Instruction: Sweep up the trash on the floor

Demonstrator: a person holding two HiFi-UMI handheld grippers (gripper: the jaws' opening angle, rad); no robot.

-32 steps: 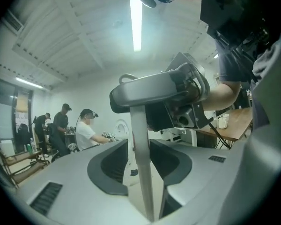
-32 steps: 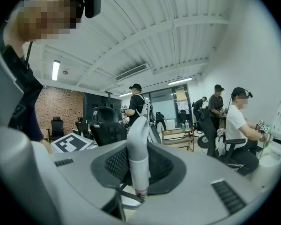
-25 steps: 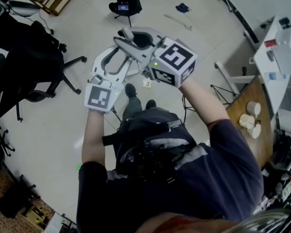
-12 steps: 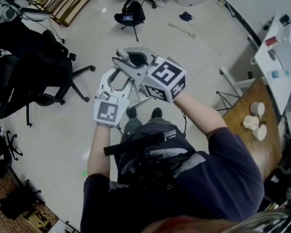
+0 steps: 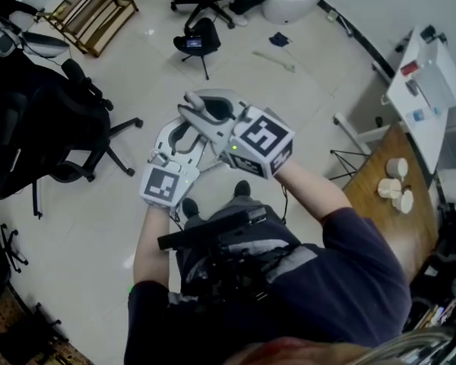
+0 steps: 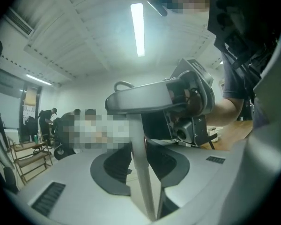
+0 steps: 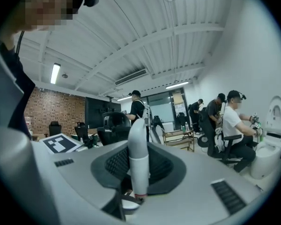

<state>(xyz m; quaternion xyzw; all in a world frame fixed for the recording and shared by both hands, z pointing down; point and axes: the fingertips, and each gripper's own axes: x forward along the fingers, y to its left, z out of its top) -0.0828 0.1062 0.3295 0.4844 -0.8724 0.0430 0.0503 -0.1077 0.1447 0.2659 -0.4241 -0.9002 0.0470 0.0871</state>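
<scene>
A small blue scrap (image 5: 280,39) and a long pale strip (image 5: 273,59) lie on the tiled floor ahead of me. I hold both grippers close together in front of my chest, on one upright broom pole. My right gripper (image 5: 213,109) is shut on its rounded white top grip (image 7: 139,158). Below it, my left gripper (image 5: 181,137) has just been closing and its jaws now sit against the thin pole (image 6: 140,172), which rises to the right gripper (image 6: 131,100). The broom's head is hidden below my hands and body.
Black office chairs (image 5: 53,120) stand at the left and a small tripod device (image 5: 197,42) stands ahead. A wooden rack (image 5: 91,10) is at the far left. A white table (image 5: 425,90) and a wooden top with cups (image 5: 395,188) are at the right. People sit nearby (image 7: 234,121).
I have walked towards the trash, so the tripod device and the scraps lie closer in the head view. Both grippers came along together. The left jaws have narrowed around the pole.
</scene>
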